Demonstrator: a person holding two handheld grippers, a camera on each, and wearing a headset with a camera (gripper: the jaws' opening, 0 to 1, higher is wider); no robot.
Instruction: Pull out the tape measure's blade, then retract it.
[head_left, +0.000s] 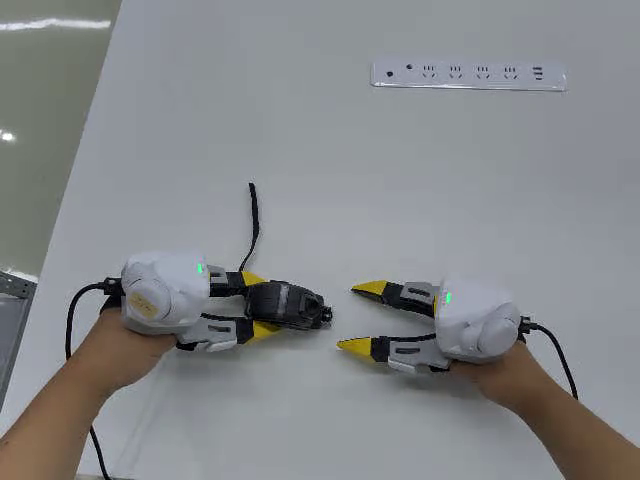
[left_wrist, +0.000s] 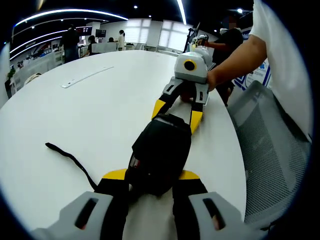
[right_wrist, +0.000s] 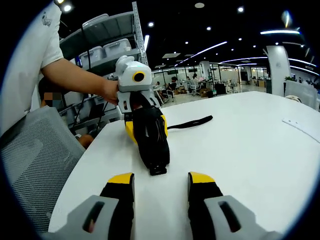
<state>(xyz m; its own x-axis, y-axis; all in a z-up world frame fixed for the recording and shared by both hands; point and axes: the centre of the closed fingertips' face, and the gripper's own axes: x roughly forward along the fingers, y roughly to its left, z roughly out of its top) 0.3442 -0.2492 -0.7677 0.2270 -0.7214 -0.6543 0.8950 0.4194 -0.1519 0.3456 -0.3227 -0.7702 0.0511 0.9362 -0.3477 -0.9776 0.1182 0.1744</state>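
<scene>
Pinching the tape measure (head_left: 290, 303) by its sides, the left gripper (head_left: 262, 303) has its yellow-tipped jaws pressed against the black case. The case lies on the white table (head_left: 350, 180), its rear part hidden between the jaws. In the left gripper view the case blocks its own far end, so the blade mouth cannot be seen there. The right gripper view shows a small dark tab at that end, too small to make out. The right gripper (head_left: 348, 317) faces the case, near but apart, with its jaws spread. A black strap (head_left: 254, 220) runs away from the case, its join hidden behind a jaw. A power strip (head_left: 468, 75) lies well beyond.
</scene>
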